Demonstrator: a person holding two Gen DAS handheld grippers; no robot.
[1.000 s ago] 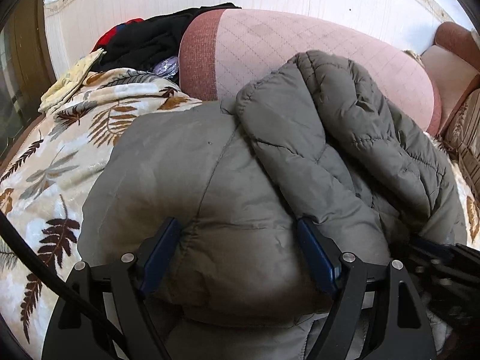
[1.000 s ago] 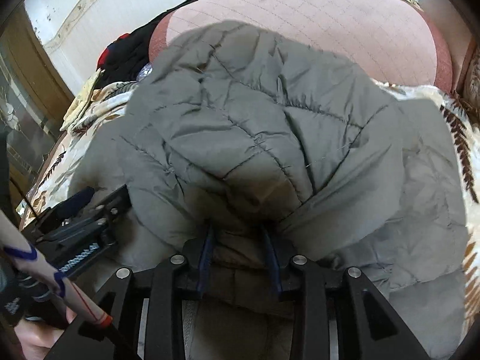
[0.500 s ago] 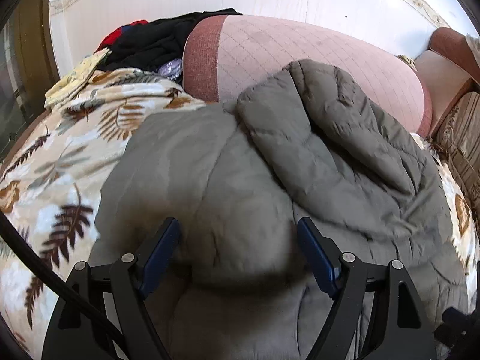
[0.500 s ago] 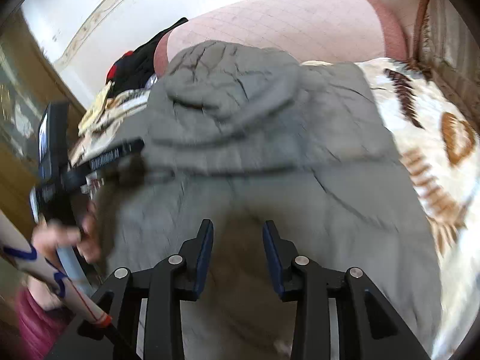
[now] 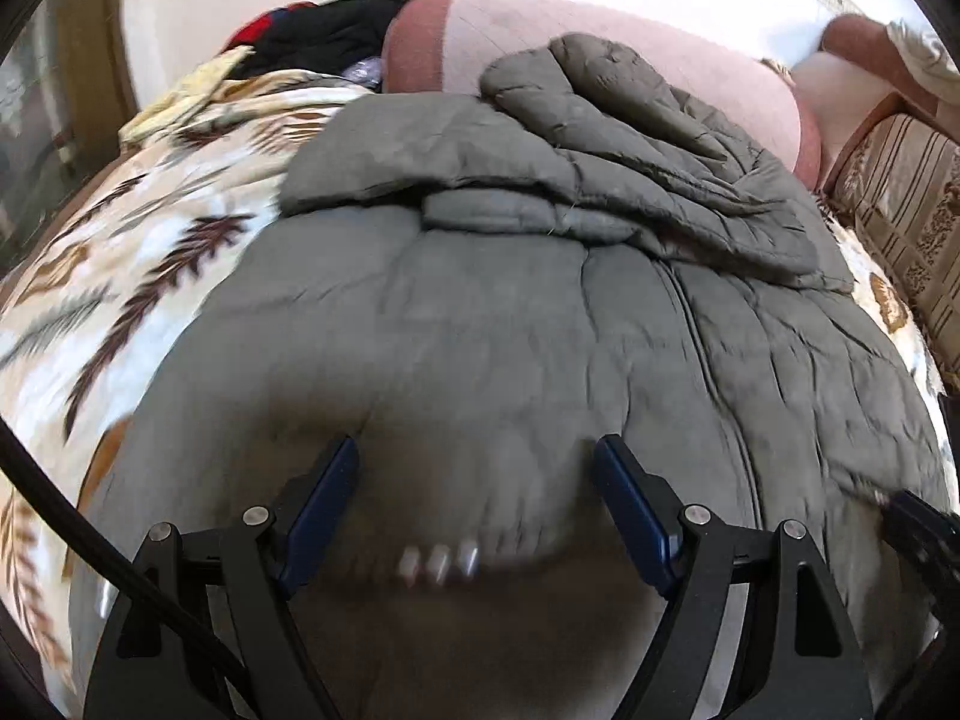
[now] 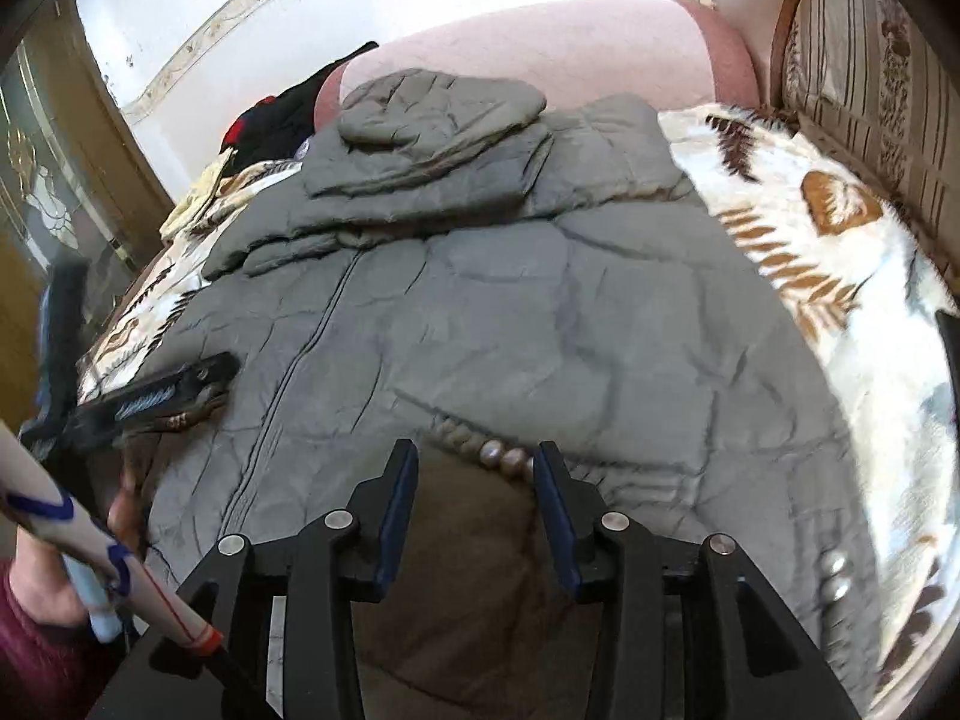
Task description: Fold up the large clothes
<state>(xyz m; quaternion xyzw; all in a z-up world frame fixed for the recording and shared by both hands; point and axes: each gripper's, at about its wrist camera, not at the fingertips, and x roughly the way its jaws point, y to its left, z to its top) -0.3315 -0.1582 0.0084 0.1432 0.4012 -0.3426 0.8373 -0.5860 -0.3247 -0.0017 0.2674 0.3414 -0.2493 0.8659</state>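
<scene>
**Set up the next fold from the hem**

Your right gripper [image 6: 474, 474] is opening, nothing pinched between its pads; your left gripper [image 5: 477, 480] stands wide and empty. Both hover over the near hem of the grey padded jacket [image 6: 510, 312], which lies flat on the leaf-print blanket [image 6: 840, 252], hood toward the pink cushion [image 6: 570, 54]. Take the hem at both corners, evenly, before lifting.

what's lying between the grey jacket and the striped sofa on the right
In the right wrist view, only the leaf-print blanket separates the grey jacket from the striped sofa.
</scene>
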